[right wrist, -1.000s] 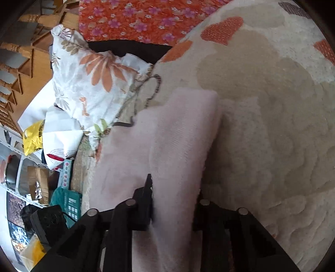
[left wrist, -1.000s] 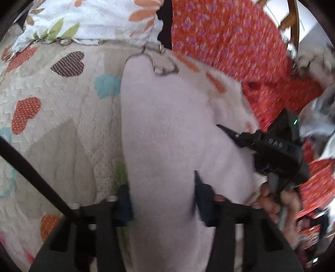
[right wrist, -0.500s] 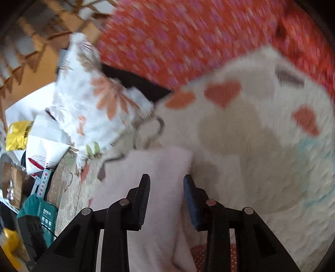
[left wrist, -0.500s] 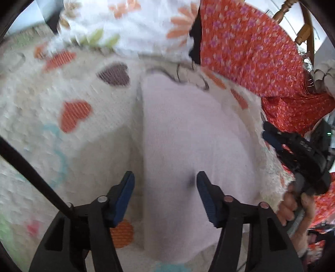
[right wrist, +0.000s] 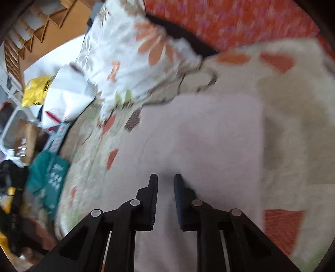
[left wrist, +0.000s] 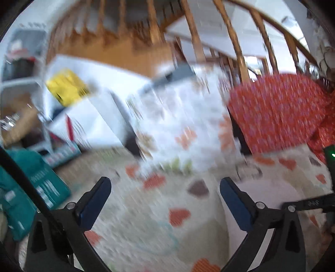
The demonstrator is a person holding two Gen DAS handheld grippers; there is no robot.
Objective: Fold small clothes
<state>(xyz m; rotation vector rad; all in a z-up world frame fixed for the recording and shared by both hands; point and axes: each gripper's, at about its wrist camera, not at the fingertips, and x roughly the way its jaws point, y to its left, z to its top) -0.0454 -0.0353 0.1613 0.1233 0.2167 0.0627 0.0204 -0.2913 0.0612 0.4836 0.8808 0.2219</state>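
A pale pink folded cloth (right wrist: 205, 142) lies flat on the cream quilt with heart shapes (right wrist: 293, 117). My right gripper (right wrist: 165, 182) hovers over the cloth's near part, its jaws a narrow gap apart with nothing between them. My left gripper (left wrist: 165, 188) is wide open and empty, raised above the quilt (left wrist: 159, 219) to the left of the cloth (left wrist: 268, 194), which shows only at the right in the blurred left wrist view. The other gripper's black body (left wrist: 314, 203) shows at the right edge.
A white floral pillow (right wrist: 134, 54) and an orange-red flowered cover (right wrist: 230, 18) lie at the quilt's far side. Teal packaging (right wrist: 48, 173), a yellow bag (right wrist: 35, 92) and white bags lie off the quilt's left edge. Wooden railings (left wrist: 230, 37) stand behind.
Both grippers let go of the cloth and lifted away. The left gripper opened wide and swung left and upward. The cloth now lies flat and folded.
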